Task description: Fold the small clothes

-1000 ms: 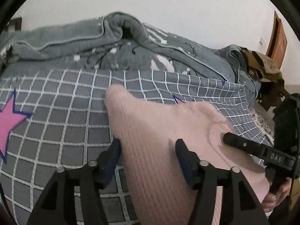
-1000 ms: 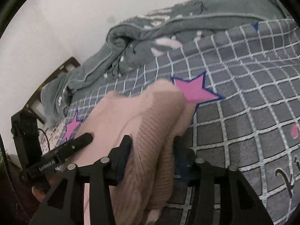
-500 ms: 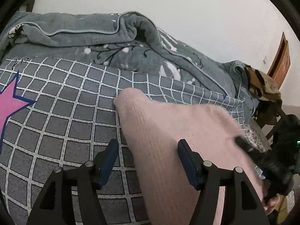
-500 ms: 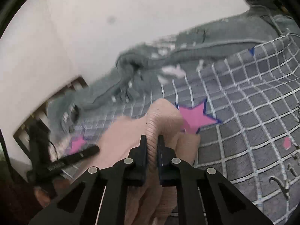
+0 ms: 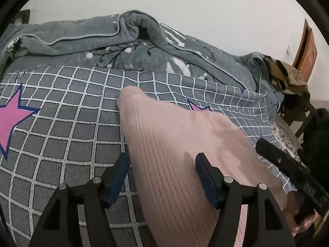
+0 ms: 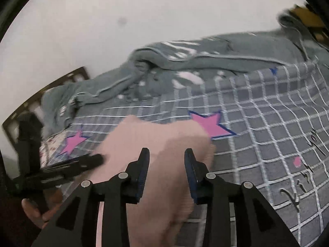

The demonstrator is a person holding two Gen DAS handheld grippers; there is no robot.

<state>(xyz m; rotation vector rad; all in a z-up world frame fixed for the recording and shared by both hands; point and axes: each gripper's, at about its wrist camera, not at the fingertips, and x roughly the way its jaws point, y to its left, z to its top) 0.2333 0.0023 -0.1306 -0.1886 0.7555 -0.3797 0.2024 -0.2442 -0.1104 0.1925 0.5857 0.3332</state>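
A pink ribbed knit garment [image 5: 176,144] lies folded on the grey checked bedspread [image 5: 67,123]. My left gripper [image 5: 162,164] is open, its fingers astride the garment's left edge, not pinching it. In the right wrist view the same garment [image 6: 160,140] lies under my right gripper [image 6: 166,162], which is open with the fabric between its spread fingers. The right gripper also shows in the left wrist view [image 5: 287,168] at the garment's right side. The left gripper shows in the right wrist view [image 6: 72,166] at the left.
A rumpled grey blanket [image 5: 123,47] is piled along the wall behind the bedspread. Pink stars [image 5: 12,117] mark the cover. A chair with brown clothing [image 5: 287,78] stands at the right, near a wooden door [image 5: 306,47]. A dark headboard [image 6: 41,94] is at the left.
My right gripper, shut on a raised fold of the garment half a second ago, has opened and the fabric has dropped flat. My left gripper stayed open and shifted slightly.
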